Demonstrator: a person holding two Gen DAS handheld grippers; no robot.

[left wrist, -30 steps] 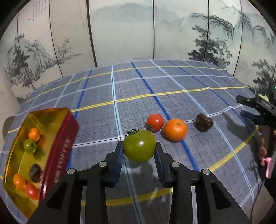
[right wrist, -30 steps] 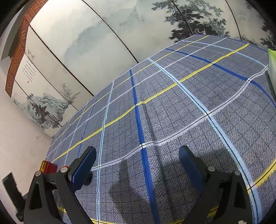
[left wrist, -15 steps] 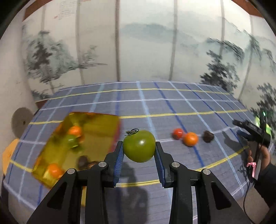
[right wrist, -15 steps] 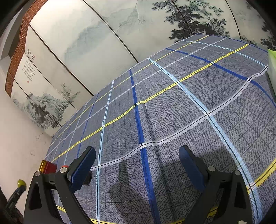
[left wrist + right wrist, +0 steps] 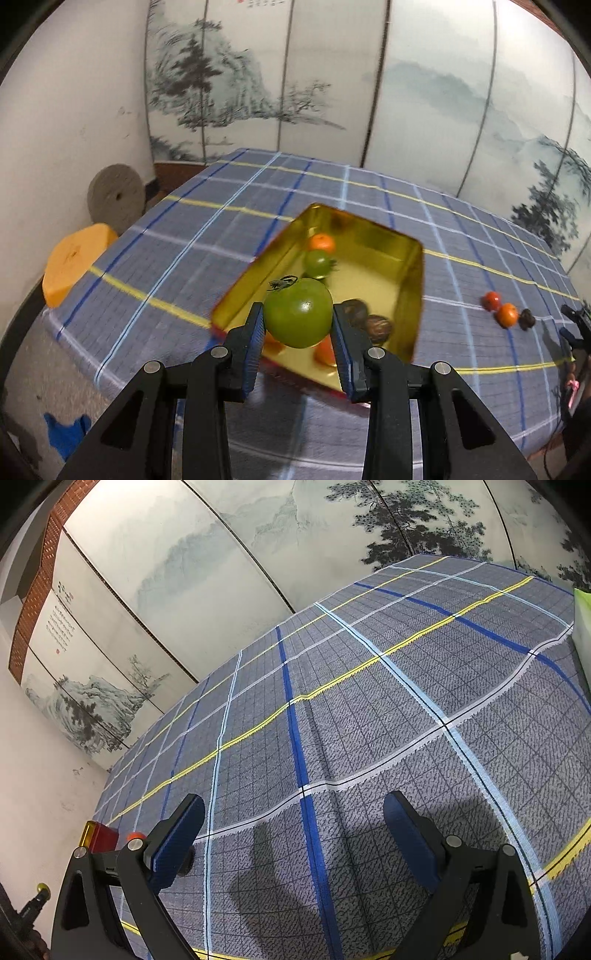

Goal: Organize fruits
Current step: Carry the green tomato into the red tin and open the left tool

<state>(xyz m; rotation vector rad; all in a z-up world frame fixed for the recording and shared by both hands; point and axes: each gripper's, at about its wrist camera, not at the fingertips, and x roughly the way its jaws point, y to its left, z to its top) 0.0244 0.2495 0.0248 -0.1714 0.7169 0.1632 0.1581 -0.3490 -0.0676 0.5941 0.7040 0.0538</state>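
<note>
**Green tomato held over the gold tin**

A green tomato (image 5: pixel 297 318) is clamped between the two blue-padded fingers of the left gripper (image 5: pixel 298 341), whose jaws are drawn in tight against its sides. The dried stalk is seen on top of the fruit. The tomato is held in front of and above the near end of a gold tin (image 5: pixel 410 291) with red outer walls, which is set on a checked tablecloth (image 5: pixel 192 236).

Several fruits are seen inside the tin: a small orange (image 5: pixel 322 243) near the far end, a smaller green tomato (image 5: pixel 317 263) just beside it, and two dark brown fruits (image 5: pixel 369 320) touching each other near the right wall. Parts of orange-red fruit are glimpsed under the held tomato, mostly hidden by it.

Three fruits are left on the cloth, well apart from the tin to its right: a red tomato (image 5: pixel 491 300), an orange fruit (image 5: pixel 506 314) touching it, and a dark fruit (image 5: pixel 526 319) just beside that.

The right gripper (image 5: pixel 293 834) is held wide open over bare cloth, with nothing between its fingers. A corner of the tin is seen at the left of its view.
</note>
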